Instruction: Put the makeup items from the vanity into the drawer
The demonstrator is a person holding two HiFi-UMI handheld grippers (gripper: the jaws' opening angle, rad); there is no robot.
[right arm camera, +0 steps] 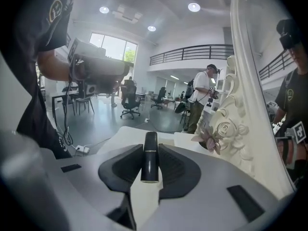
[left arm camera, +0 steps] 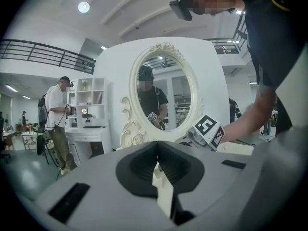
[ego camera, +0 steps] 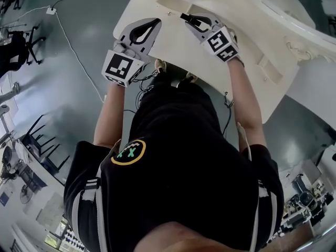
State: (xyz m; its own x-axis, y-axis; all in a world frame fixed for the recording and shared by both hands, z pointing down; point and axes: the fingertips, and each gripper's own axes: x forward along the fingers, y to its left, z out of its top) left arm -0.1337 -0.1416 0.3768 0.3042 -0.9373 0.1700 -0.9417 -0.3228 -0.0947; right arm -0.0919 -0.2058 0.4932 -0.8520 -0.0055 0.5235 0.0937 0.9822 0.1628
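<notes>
Right tool (right arm camera: pixel 150 150) pinches black makeup tube (right arm camera: pixel 150 165) between jaws.

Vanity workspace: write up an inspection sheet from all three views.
Surface: vanity top, cream, curved edge.
Job's things: black tube, in the right gripper; no other makeup seen.
Clutter: flower by the mirror frame.
Grippers: left gripper shut, empty; right gripper shut on the tube.
Cables: white cable across the floor.
Surroundings: mirror, chairs, a person standing off to the side.
</notes>
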